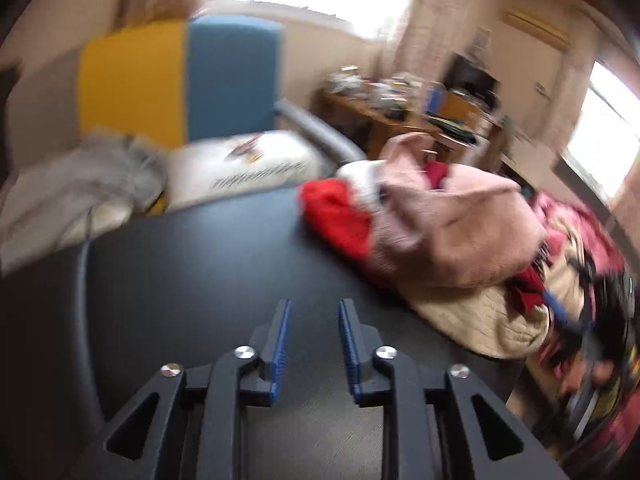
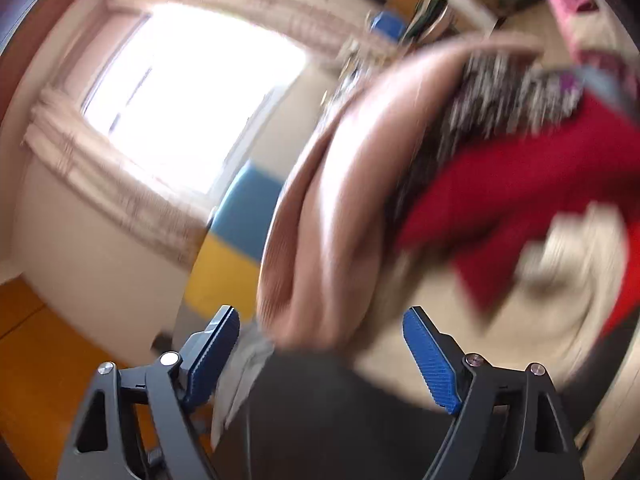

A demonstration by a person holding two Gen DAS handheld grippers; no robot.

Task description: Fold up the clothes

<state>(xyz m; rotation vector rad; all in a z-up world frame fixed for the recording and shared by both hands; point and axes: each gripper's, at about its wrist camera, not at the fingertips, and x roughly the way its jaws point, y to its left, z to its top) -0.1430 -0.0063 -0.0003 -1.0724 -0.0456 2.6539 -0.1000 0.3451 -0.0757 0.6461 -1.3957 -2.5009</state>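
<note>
Left gripper point(image 1: 312, 312): your jaws stand parted over the bare dark table point(image 1: 180, 280), nothing between them.
Right gripper point(image 2: 320, 344): yours gapes wide and empty, a pink garment point(image 2: 332, 208) just ahead.
Clothes pile point(image 1: 452, 232): heaped unfolded at the table's right; pink, red, cream.
Folded stack point(image 1: 248, 164): white piece beyond the far edge, apparently done.
Progress: early by your pile; most remains.

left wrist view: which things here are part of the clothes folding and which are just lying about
Part of the job:
- pink fleece garment
- red garment
- beige quilted piece
- black table, bare in front of the open left gripper

Just lying about:
- white printed pillow
- grey blanket
- blue and yellow headboard
- cluttered wooden desk
</note>
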